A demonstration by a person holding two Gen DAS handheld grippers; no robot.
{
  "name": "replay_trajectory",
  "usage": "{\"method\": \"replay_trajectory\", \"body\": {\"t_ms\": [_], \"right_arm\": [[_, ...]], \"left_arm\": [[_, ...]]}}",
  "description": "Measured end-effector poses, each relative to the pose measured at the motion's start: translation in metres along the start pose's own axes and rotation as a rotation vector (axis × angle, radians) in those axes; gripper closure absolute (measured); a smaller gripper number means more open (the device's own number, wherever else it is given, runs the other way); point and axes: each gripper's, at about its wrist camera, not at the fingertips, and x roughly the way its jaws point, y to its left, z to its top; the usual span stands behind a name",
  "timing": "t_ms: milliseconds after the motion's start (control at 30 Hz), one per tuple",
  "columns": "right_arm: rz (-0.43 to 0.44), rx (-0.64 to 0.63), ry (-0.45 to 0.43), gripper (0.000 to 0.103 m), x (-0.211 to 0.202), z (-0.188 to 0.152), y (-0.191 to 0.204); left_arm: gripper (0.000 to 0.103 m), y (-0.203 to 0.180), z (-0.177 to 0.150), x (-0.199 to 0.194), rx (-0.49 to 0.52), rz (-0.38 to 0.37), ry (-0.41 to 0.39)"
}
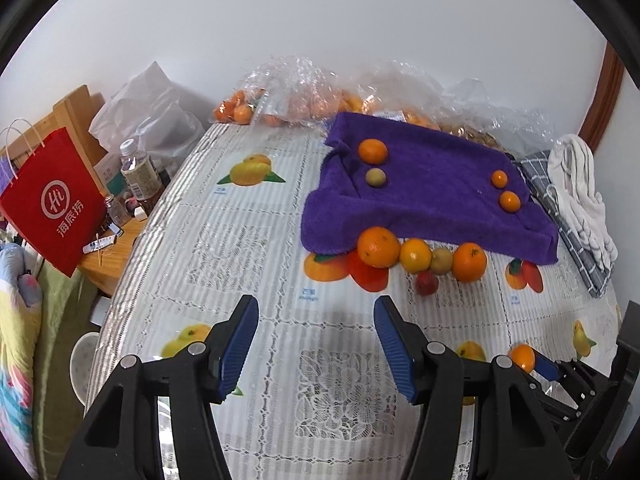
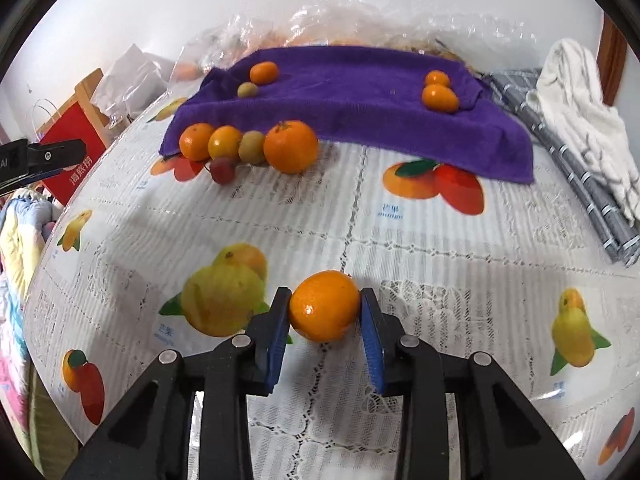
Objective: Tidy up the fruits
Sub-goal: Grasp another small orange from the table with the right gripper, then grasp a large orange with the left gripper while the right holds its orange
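Observation:
My right gripper (image 2: 325,306) is shut on a small orange (image 2: 324,306) just above the tablecloth; it also shows in the left wrist view (image 1: 523,357). My left gripper (image 1: 316,312) is open and empty over the table. A purple towel (image 1: 432,184) lies at the back, with an orange (image 1: 372,151) and a greenish fruit (image 1: 375,178) on its left, and two small oranges (image 1: 505,190) on its right. In front of the towel's edge sit three oranges (image 1: 378,247), a greenish fruit (image 1: 441,261) and a small red fruit (image 1: 426,283).
Clear plastic bags of oranges (image 1: 280,100) lie behind the towel. A folded grey cloth (image 1: 576,232) and a white cloth (image 1: 580,184) lie at the right. A red paper bag (image 1: 52,200) and a bottle (image 1: 140,176) stand off the table's left edge.

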Motion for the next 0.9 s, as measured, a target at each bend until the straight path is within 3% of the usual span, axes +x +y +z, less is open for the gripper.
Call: {"method": "replay_trajectory", "body": {"t_ms": [267,633,800,900], "right_arm": [[-0.016,-0.005,-0.028,0.069,-0.001,0.007,-0.003],[-0.148,0.070,-0.074,0.069,-0.002,0.037,-0.062],[-0.153,0.108,-0.083,0.069,0.004,0.045,-0.080],[-0.137,0.128,-0.088,0.069,0.008,0.050,-0.088]], "left_arm": [[0.045,-0.011,-0.005,0.016,0.036,-0.001,0.022],[0.045,-0.028,0.003,0.051,0.072,-0.024,0.036],[0.045,-0.030,0.010,0.077,0.061,-0.072,0.085],[0.045,-0.034,0.012,0.090,0.086,-0.058,0.098]]}}
